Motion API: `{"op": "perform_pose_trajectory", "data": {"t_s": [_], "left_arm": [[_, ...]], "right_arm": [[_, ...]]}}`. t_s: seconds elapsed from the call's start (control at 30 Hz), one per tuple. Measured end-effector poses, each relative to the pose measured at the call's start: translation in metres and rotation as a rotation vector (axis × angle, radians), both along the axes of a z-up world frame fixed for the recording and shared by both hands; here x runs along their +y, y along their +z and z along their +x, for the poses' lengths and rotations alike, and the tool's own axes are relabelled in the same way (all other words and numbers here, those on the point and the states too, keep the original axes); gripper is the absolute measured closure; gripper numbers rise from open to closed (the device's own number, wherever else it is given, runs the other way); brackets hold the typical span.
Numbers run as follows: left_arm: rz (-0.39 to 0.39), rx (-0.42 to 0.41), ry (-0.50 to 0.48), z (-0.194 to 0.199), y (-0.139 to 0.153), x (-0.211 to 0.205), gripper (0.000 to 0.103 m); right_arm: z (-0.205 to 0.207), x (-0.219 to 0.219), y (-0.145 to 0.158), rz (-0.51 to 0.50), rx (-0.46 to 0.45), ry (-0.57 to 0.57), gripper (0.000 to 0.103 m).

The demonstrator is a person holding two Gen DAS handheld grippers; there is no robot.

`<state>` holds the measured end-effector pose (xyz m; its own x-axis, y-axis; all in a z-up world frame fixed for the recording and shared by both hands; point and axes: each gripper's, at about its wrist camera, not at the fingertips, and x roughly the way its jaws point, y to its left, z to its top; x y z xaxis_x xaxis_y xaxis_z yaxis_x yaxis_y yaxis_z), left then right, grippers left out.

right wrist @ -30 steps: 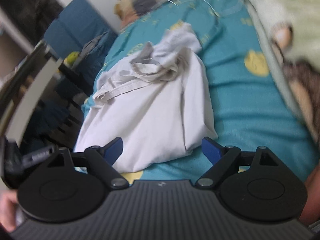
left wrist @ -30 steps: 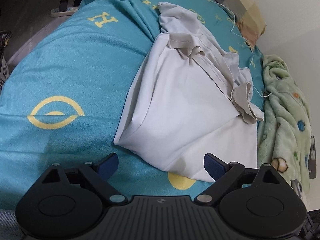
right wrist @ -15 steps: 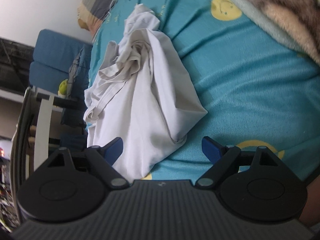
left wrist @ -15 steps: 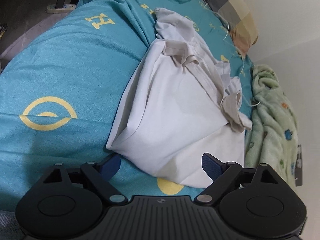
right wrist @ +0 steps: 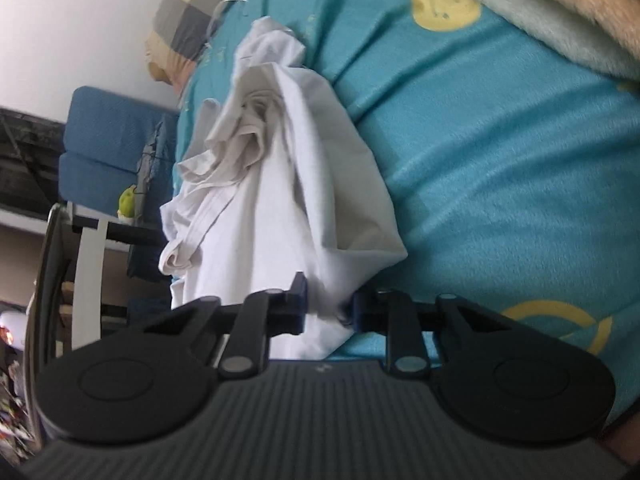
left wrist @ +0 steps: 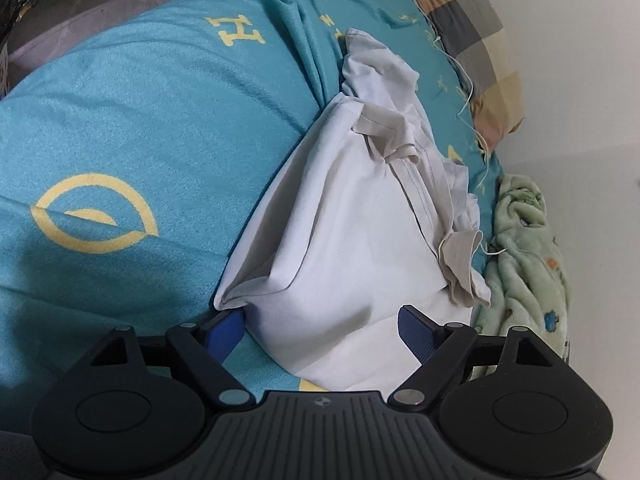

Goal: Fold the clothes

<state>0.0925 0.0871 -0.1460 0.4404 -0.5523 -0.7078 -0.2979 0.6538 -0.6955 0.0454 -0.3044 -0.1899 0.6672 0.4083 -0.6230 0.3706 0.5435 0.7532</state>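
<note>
A: Bed w/ teal cover point(left wrist: 132, 128), yellow letter and ring prints on it. White wall behind. Checked pillow point(left wrist: 468, 36) at the far end, green fleece blanket point(left wrist: 524, 248) along the wall side. Agree?

B: Yes. Right wrist view adds a blue seat point(right wrist: 108, 136) beside the bed and a pale fur blanket point(right wrist: 532, 12) top right; frame somewhat blurred.

A: Task item: white garment point(left wrist: 344, 240), lying on the cover roughly mid-bed, partly folded. Layers doubled over, collar and placket bunched toward the pillow end. Near corner forms a folded point at lower left in left wrist view.

B: Same garment point(right wrist: 280, 184) in right view, crumpled at the far end, near corner drawn up toward the camera.

A: Left tool point(left wrist: 320, 330): fingers spread wide, blue pads apart. Near edge of the cloth sits between them. Left pad point(left wrist: 224, 330) tucked just under the folded point, looks to be touching; right pad lies over the lower layer, contact not certain. No clamp on anything.

B: Right tool point(right wrist: 330, 308): fingers drawn close together, pinching the garment's near corner. Cloth bunches in the narrow gap and spills below the fingers toward the tool body.

A: Rest of the cloth?

B: Slopes from the pinched corner back onto the cover. Far end rests on the bed.
</note>
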Motion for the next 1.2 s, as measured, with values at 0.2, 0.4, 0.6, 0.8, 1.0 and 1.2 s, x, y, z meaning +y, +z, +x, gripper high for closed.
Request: {"op": "perform_pose_trajectory", "data": {"t_s": [0.2,0.4,0.6,0.8,1.0,1.2], "left_arm": [[0.031,0.037,-0.024,0.005,-0.004,-0.008,0.016],[-0.054,0.013,0.07,0.009,-0.013,0.001,0.025],[-0.097,-0.057,0.091,0.008,-0.009,-0.001,0.059],[-0.097,-0.112,0.097,0.004,0.009,0.001,0.091],[-0.09,-0.193,0.089,-0.017,0.058,0.006,0.094],[-0.078,-0.272,0.064,-0.048,0.11,0.008,0.094]], "right_arm": [[-0.008,-0.003,0.014,0.031,-0.106,-0.024,0.088],[-0.008,-0.005,0.023,0.057,-0.169,-0.027,0.089],[-0.007,-0.005,0.03,0.061,-0.208,-0.026,0.089],[-0.011,-0.003,0.041,0.048,-0.208,-0.002,0.089],[-0.023,-0.005,0.067,0.017,-0.203,0.002,0.089],[-0.056,0.002,0.104,-0.041,-0.234,-0.005,0.089]]}}
